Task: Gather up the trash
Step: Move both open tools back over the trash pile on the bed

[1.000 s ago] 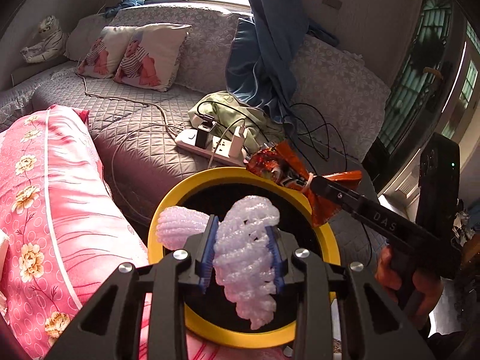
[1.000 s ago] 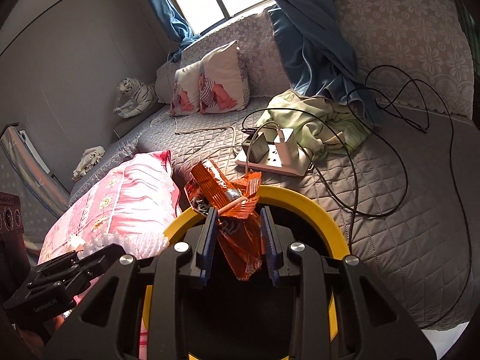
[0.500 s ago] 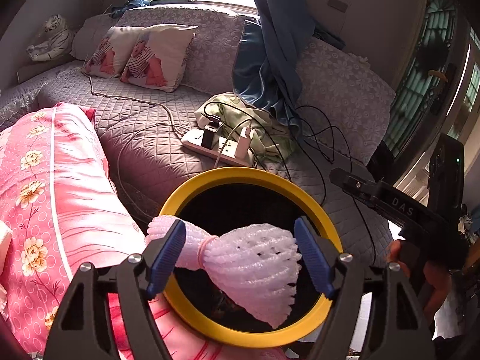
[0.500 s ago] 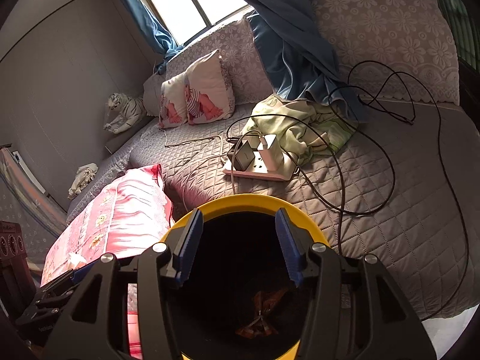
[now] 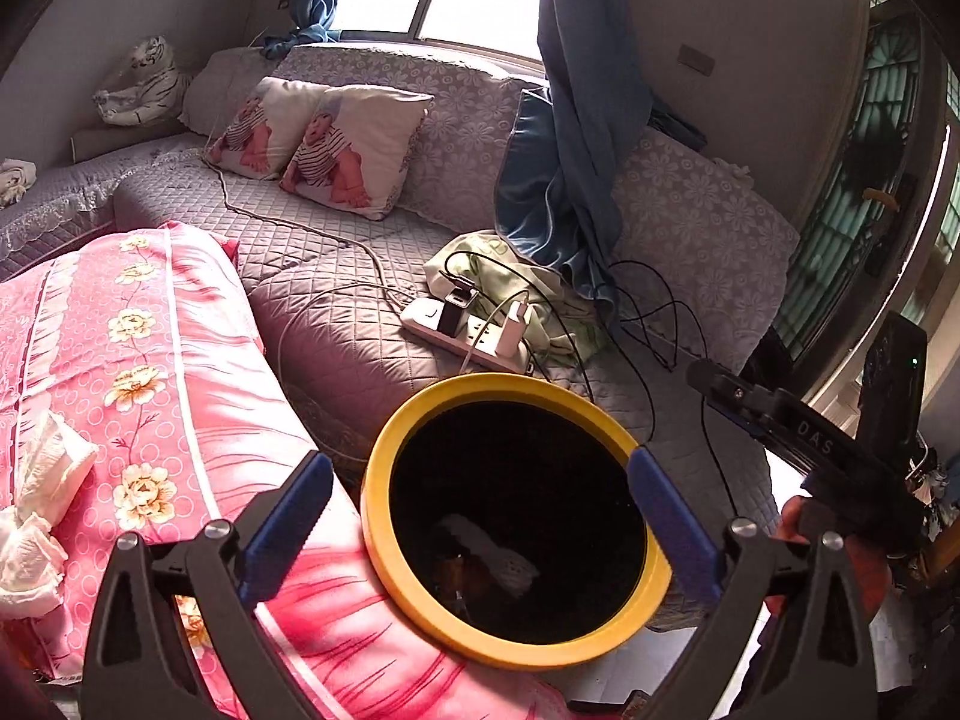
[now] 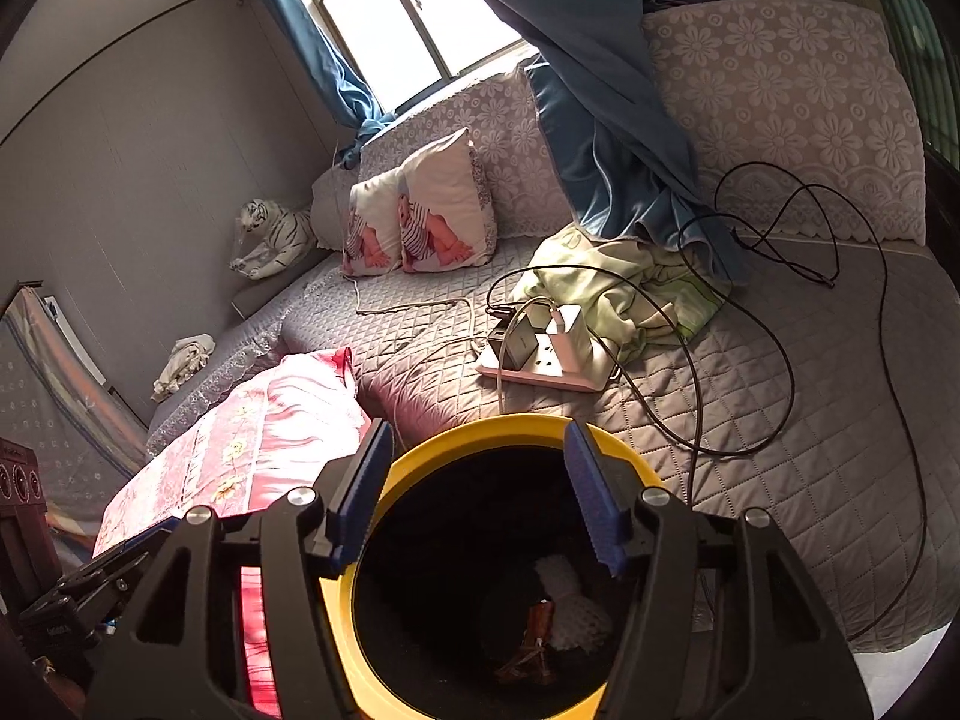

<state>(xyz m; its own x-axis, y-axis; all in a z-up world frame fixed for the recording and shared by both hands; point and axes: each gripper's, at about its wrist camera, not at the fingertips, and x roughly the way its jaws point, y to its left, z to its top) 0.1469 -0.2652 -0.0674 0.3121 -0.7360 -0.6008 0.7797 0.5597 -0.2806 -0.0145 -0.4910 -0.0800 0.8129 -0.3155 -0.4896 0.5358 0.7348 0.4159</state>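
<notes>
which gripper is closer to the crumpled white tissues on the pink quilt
Left. The left gripper hangs over the yellow-rimmed bin, jaws opening and empty, beside the quilt bearing the crumpled white tissues. The right gripper is across the bin, farther away.

"DAS" on right gripper

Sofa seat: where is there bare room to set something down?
Bare quilting lies between the baby-print cushions and the power strip, and right of the black cables. Crowded around the strip: chargers, green cloth, curtain hem.
</notes>
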